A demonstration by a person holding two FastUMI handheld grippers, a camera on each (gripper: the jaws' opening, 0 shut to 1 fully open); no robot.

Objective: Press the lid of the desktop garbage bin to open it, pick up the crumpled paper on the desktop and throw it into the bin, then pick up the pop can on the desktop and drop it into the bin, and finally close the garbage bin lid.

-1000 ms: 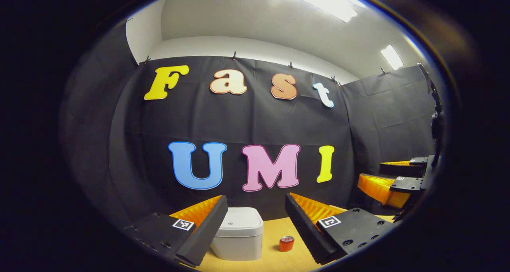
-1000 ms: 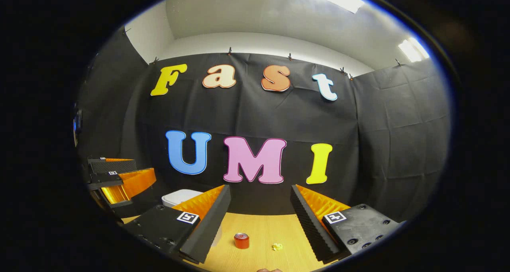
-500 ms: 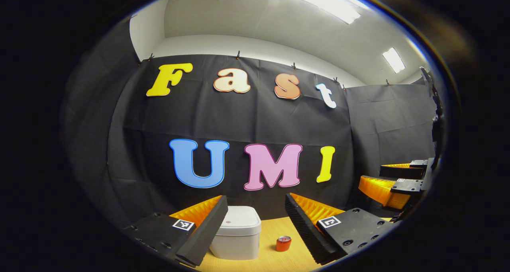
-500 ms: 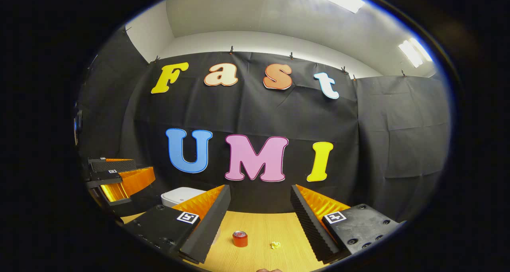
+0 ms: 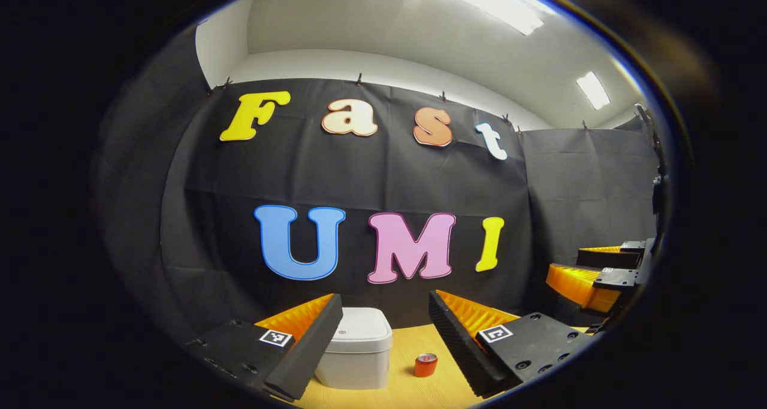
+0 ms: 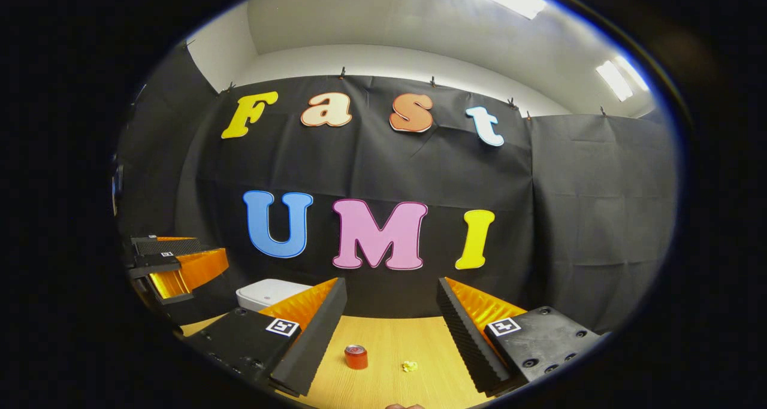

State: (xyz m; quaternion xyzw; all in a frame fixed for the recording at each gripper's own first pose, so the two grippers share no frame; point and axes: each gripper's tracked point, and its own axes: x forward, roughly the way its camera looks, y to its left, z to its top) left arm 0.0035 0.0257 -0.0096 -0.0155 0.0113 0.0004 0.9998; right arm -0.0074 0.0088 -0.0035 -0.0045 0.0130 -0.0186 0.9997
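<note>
White garbage bin (image 5: 356, 349), lid down, stands on the wooden desktop (image 6: 389, 337); a red pop can (image 5: 425, 365) is just right of it, then what looks like yellow crumpled paper (image 6: 410, 366). Left gripper (image 5: 383, 313) and right gripper (image 6: 392, 298) hover level, fingers wide, empty.

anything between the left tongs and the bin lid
Nothing visible does. In the left gripper view the left tongs stand open in the air, and the white bin sits just ahead with its lid down. The pop can stands apart, to the bin's side on the desktop.
</note>
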